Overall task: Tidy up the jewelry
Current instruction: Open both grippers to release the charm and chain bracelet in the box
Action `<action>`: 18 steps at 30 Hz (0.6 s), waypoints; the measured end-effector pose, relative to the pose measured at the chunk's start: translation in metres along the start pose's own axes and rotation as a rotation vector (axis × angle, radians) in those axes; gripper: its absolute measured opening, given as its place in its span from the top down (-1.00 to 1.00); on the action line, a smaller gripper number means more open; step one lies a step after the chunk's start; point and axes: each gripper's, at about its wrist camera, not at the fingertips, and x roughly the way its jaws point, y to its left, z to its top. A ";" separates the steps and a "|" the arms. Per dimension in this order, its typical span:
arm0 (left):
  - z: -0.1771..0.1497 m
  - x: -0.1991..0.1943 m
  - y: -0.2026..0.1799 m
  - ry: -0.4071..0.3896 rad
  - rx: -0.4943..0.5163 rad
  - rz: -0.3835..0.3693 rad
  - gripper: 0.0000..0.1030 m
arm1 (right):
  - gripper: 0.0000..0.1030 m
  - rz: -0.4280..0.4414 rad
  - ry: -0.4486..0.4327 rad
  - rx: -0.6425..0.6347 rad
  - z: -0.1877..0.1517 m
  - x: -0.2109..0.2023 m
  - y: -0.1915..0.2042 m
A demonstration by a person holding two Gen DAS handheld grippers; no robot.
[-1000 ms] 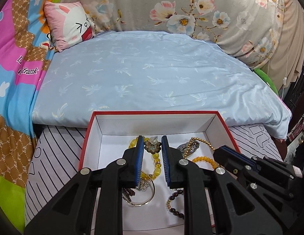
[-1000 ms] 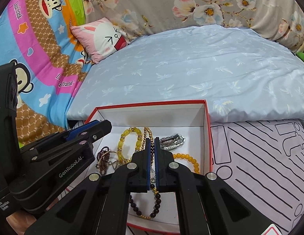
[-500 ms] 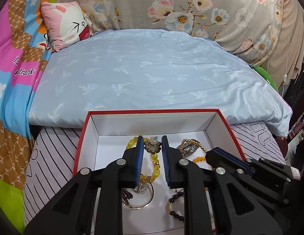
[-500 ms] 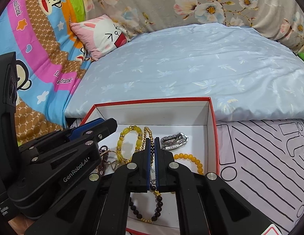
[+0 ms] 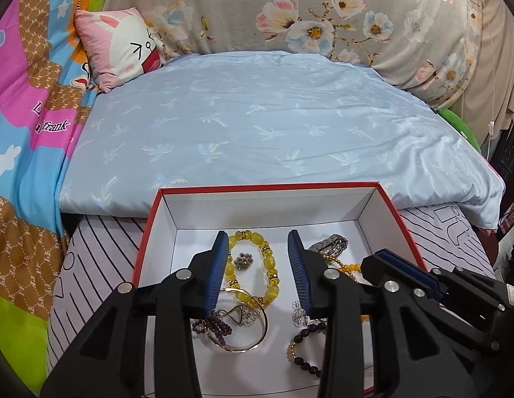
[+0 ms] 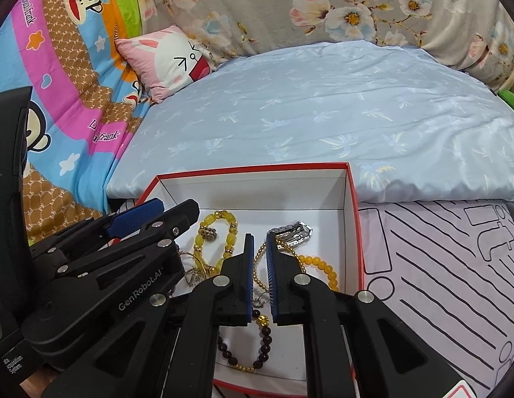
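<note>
While the left gripper [image 5: 257, 265] hangs spread over the yellow bracelet [image 5: 253, 265] in the box [image 5: 267, 189], the right gripper [image 6: 260, 275], slightly parted, holds nothing.

a home bedroom: bed with pale blue quilt [image 5: 257, 122], bunny pillow [image 5: 121, 46] (cartoon sheets [image 6: 58, 76] alongside).

A shallow cardboard box [image 5: 151, 232] with a red rim and white inside lies open on a striped cloth, holding the jewelry. A yellow glass-bead bracelet [image 5: 268, 258] lies flat near its back wall, ringing a small brown flower-shaped brooch [image 5: 243, 260], with a silver metal watch band [image 6: 291, 232] to the right. Nearer the front lie a thin gold bangle [image 5: 257, 338] and a dark-bead bracelet [image 6: 260, 348].
</note>
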 end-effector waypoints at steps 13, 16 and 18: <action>-0.007 -0.036 -0.005 -0.021 0.006 0.037 0.04 | 0.66 -0.071 -0.014 0.015 -0.011 -0.041 0.007; -0.010 -0.046 -0.005 -0.021 -0.001 0.040 0.04 | 0.52 -0.078 -0.022 0.024 -0.017 -0.053 0.006; -0.013 -0.053 -0.004 -0.021 -0.005 0.042 0.04 | 0.45 -0.083 -0.025 0.029 -0.021 -0.062 0.006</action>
